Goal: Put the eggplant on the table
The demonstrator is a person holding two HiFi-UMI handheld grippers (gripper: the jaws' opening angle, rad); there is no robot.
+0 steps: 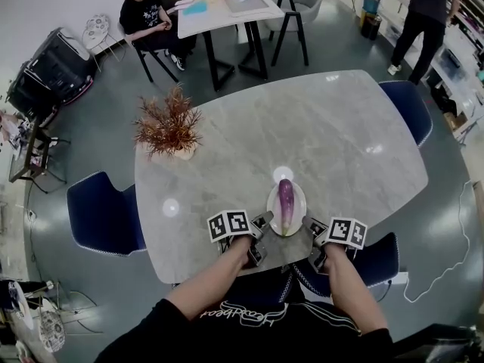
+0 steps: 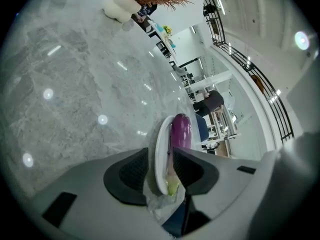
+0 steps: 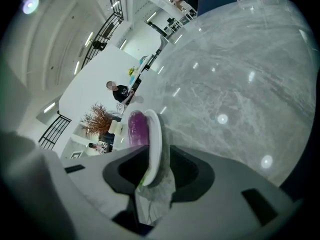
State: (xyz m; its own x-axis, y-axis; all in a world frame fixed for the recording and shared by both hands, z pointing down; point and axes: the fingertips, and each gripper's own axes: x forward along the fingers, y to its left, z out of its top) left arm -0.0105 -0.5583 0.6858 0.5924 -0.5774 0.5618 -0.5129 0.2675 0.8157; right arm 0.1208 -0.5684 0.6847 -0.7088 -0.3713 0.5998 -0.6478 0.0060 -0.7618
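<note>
A dried plant (image 1: 168, 127) stands at the ten o'clock corner of the table (image 1: 340, 142), well apart from the work. At the table's six o'clock edge, the left gripper (image 1: 264, 220) sits at the eight o'clock side of a white plate (image 1: 271, 203). Its jaws stand apart, with the plate's rim between them and a gap at the pads – nothing is clamped. The eggplant (image 1: 285, 201) lies on the plate, running twelve to six, with its green stem end at six. It rests on the plate rather than the tabletop. The right gripper (image 1: 311, 226) sits at the plate's four o'clock side, with its jaws also apart and straddling the rim.
</note>
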